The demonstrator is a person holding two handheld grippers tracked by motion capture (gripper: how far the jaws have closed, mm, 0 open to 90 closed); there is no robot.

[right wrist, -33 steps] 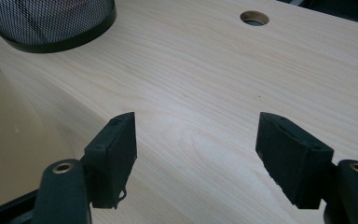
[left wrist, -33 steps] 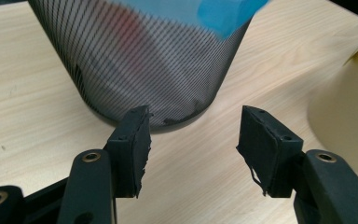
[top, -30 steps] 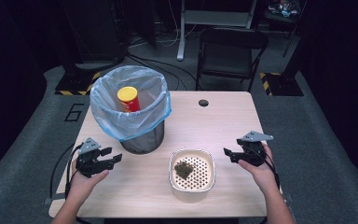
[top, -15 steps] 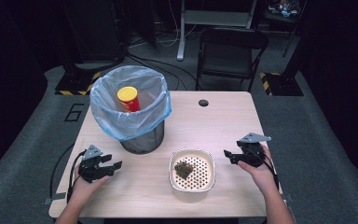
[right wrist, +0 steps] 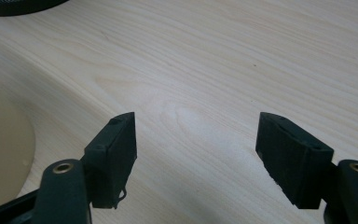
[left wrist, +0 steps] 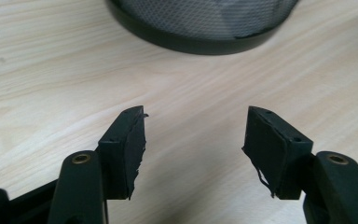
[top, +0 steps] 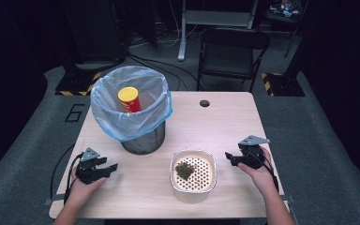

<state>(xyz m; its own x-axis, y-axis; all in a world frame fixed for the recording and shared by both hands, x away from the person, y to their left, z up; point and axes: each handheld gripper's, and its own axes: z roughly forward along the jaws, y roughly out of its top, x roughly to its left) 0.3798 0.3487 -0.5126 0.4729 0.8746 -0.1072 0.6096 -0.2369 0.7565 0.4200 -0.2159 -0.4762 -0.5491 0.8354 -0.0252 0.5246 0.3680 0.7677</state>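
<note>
On the worktop (top: 225,126) a bin (top: 138,124) stands toward the far left, and a can (top: 129,99) stands upright inside it. Nearer the person, right of the bin and near the front edge, sits a perforated bowl (top: 193,172) with a small clump (top: 185,169) lying in its left part. The left tool (top: 108,169) lies left of the bowl, before the bin; the right tool (top: 229,158) lies just right of the bowl. A small hole (top: 204,103) sits near the far edge. Behind the worktop stands a chair (top: 232,51).
</note>
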